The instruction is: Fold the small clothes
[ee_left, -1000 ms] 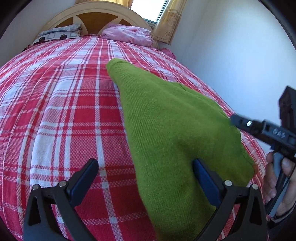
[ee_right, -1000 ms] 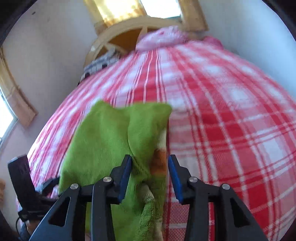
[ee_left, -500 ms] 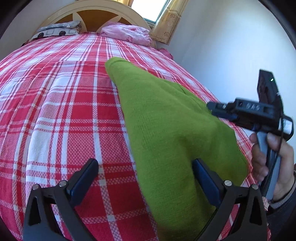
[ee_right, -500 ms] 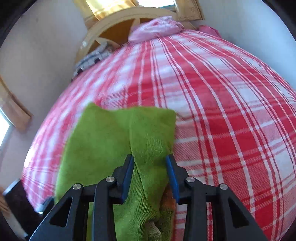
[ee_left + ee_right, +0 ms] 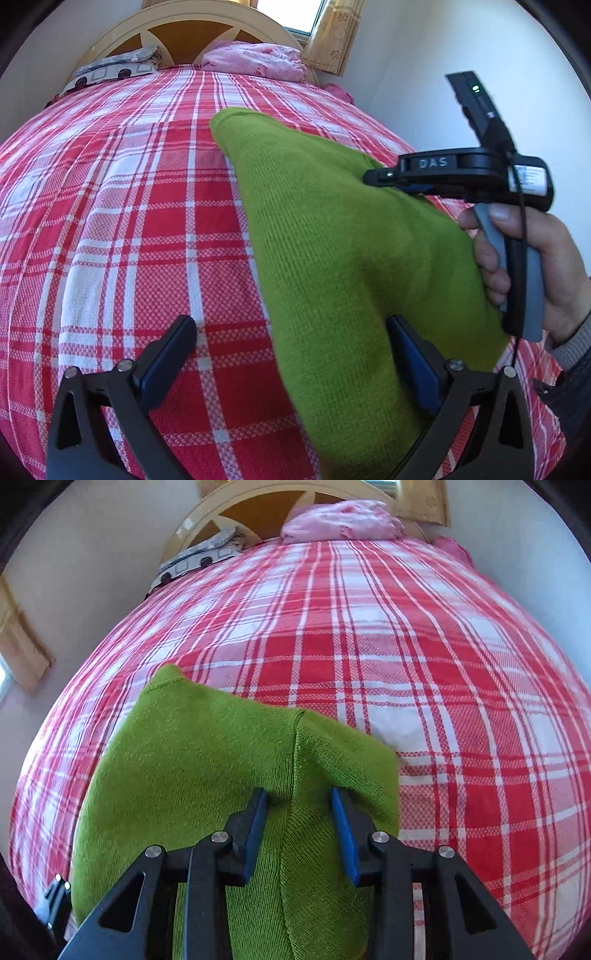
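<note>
A green knitted garment (image 5: 351, 240) lies on the red-and-white checked bedspread (image 5: 129, 184), running from the near right toward the middle of the bed. My left gripper (image 5: 290, 325) is open wide low over its near end; the garment's left edge passes between the fingers. My right gripper (image 5: 299, 801) is shut on a raised fold of the same garment (image 5: 207, 760), the ridge pinched between its blue pads. In the left wrist view the right gripper (image 5: 373, 180) shows from the side, held by a hand (image 5: 535, 266), its tip over the garment's right part.
A pink pillow (image 5: 255, 59) and a grey patterned pillow (image 5: 110, 72) lie against the wooden headboard (image 5: 177, 33) at the far end. A white wall (image 5: 424, 55) runs close along the bed's right side. Bare bedspread stretches left of the garment.
My right gripper has swung in over the garment from the right, dragging the fold across; the orange patch by its jaws is gone from sight. My left gripper has barely moved.
</note>
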`<state>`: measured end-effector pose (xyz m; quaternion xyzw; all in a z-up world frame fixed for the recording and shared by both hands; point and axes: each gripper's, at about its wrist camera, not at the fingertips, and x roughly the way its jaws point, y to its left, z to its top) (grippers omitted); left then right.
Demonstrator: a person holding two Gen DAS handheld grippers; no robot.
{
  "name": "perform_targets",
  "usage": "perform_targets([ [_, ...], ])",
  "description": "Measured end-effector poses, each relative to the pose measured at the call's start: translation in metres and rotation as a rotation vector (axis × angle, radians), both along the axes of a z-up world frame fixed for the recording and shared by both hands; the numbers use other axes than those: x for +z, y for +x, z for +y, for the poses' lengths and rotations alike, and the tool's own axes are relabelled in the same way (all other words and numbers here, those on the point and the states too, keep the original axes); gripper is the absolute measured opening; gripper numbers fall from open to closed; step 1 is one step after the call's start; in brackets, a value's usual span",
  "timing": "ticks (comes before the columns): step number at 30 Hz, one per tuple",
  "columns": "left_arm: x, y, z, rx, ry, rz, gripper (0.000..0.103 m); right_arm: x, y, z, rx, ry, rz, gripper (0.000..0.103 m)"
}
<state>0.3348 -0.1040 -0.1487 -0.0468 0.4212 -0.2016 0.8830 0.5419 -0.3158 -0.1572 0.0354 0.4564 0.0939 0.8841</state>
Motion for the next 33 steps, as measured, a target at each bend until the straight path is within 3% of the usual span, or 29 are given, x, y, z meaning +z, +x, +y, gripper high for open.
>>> perform_targets([
  [2,-0.001,0.001,0.001,0.0,-0.003,0.003,0.103,0.019,-0.029,0.002,-0.027,-0.039,-0.069,0.038],
  [5,-0.001,0.002,0.001,0.0,-0.002,0.004,0.103,0.035,-0.064,0.034,0.118,-0.011,-0.127,0.041],
  [8,-0.001,0.001,0.0,0.0,0.004,0.003,0.103,0.023,-0.086,0.071,0.249,-0.046,-0.097,0.043],
  [11,-0.001,0.001,-0.002,0.0,0.021,0.004,0.103,0.002,-0.093,0.083,0.247,-0.134,-0.108,0.047],
  [16,-0.001,0.001,-0.004,-0.002,0.037,0.004,0.103,0.003,-0.084,0.064,0.253,-0.045,-0.055,0.049],
  [19,-0.001,0.001,-0.004,-0.001,0.035,0.005,0.103,0.02,-0.095,0.04,0.278,0.072,-0.106,0.049],
  [21,-0.001,0.001,-0.004,-0.001,0.033,0.006,0.103,0.03,-0.093,0.014,0.233,0.143,-0.164,0.054],
  [23,-0.001,0.001,-0.004,-0.002,0.033,0.007,0.103,0.032,-0.084,-0.021,0.139,0.223,-0.18,0.066],
  [26,-0.001,0.001,-0.004,-0.004,0.03,0.01,0.103,0.021,-0.069,-0.061,0.035,0.295,-0.147,0.067],
  [29,-0.001,0.002,-0.005,-0.005,0.029,0.015,0.103,0.009,-0.061,-0.079,0.01,0.303,-0.151,0.067],
  [33,-0.002,0.005,-0.006,-0.005,0.026,0.019,0.103,-0.022,-0.04,-0.09,-0.029,0.37,-0.035,0.067],
])
